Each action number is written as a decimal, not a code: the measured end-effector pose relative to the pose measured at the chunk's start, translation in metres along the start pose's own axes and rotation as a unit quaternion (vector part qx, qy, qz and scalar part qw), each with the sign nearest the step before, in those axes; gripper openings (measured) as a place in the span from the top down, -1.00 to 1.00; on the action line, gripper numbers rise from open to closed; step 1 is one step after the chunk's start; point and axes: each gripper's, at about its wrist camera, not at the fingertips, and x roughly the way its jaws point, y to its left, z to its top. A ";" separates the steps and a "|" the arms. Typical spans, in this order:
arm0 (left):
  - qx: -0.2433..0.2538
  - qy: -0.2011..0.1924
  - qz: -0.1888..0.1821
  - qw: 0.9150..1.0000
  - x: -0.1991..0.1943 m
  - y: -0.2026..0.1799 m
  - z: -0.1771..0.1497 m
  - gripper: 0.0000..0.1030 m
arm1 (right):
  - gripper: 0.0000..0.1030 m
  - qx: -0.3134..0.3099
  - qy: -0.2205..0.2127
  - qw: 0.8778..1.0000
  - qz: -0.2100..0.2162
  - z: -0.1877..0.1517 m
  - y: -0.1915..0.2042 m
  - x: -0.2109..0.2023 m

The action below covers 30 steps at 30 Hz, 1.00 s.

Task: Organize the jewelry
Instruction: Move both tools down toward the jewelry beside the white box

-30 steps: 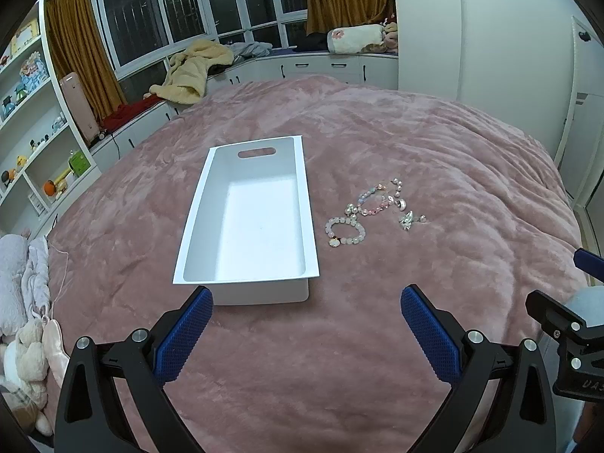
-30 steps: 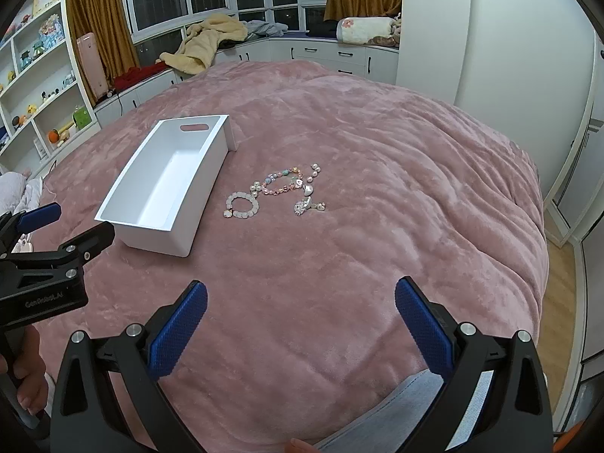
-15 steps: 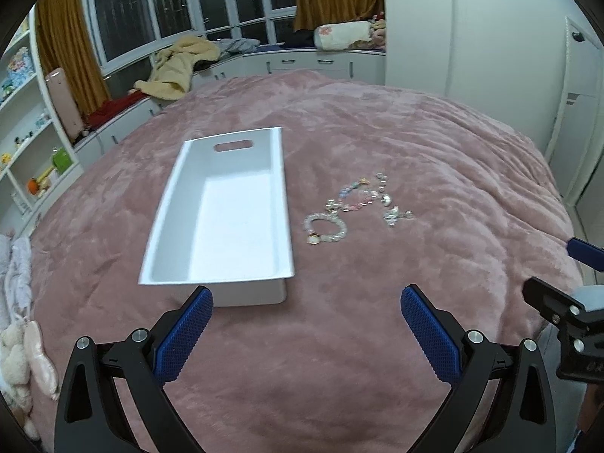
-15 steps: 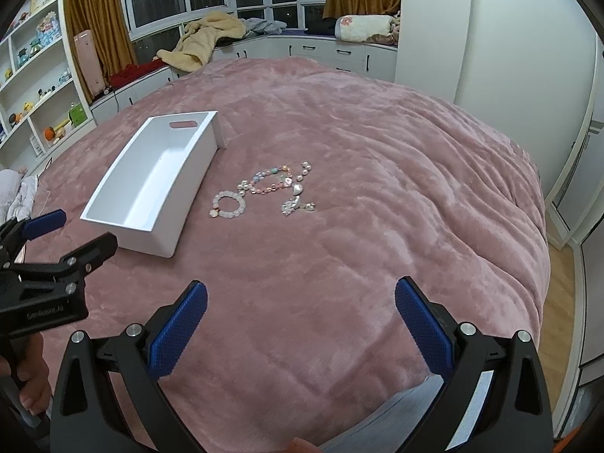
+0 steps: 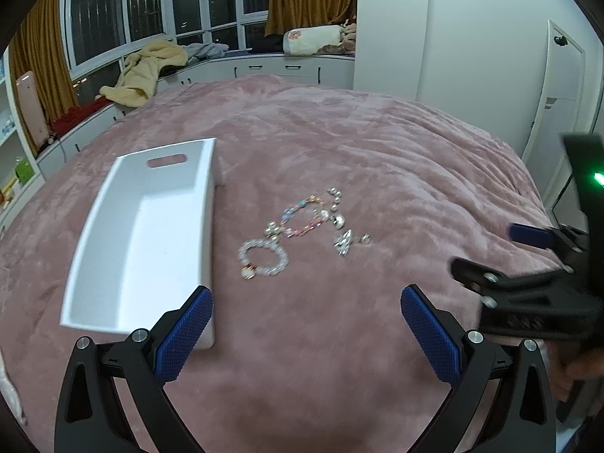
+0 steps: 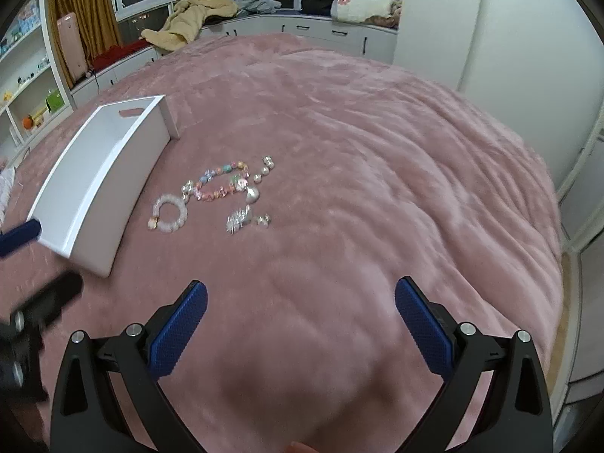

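Several pieces of jewelry lie on the pink bedspread: a clear bead bracelet point(image 5: 263, 257) point(image 6: 170, 213), a coloured bead bracelet point(image 5: 302, 216) point(image 6: 222, 181), a silver brooch point(image 5: 343, 242) point(image 6: 238, 219) and pearl pieces point(image 5: 333, 197) point(image 6: 265, 166). An empty white bin point(image 5: 143, 234) point(image 6: 99, 181) stands just left of them. My left gripper point(image 5: 306, 336) is open and empty, short of the jewelry. My right gripper point(image 6: 301, 330) is open and empty, also short of it. The right gripper shows at the right edge of the left wrist view point(image 5: 536, 264).
The pink bedspread point(image 5: 339, 143) covers a wide bed. A window bench with a yellow blanket point(image 5: 151, 71) runs behind it. Shelves point(image 6: 30, 87) stand at the left and a white wardrobe point(image 6: 490, 37) at the right.
Both grippers have moved forward toward the jewelry, which now looks larger and closer. The right gripper has come further into the left wrist view. Both stay open.
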 end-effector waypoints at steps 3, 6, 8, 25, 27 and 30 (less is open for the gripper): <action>-0.001 0.002 -0.012 1.000 0.020 -0.004 0.005 -0.96 | -0.91 -0.002 0.012 1.000 0.021 0.015 -0.003 0.022; 0.001 0.003 -0.018 1.000 0.041 -0.004 0.008 -0.96 | -0.91 -0.015 0.007 1.000 0.023 0.027 -0.001 0.037; 0.004 0.004 -0.020 1.000 0.056 -0.005 0.008 -0.96 | -0.91 -0.029 0.005 0.999 0.020 0.034 0.005 0.047; 0.038 -0.023 0.050 0.998 0.141 -0.001 0.002 -0.96 | -0.91 -0.083 0.010 0.993 0.088 0.080 0.031 0.138; 0.039 -0.021 0.026 0.999 0.142 -0.006 0.003 -0.96 | -0.89 -0.121 -0.003 0.990 0.071 0.079 0.040 0.141; 0.041 -0.026 -0.008 0.999 0.140 -0.018 0.001 -0.96 | -0.89 -0.152 -0.028 0.986 0.060 0.083 0.041 0.141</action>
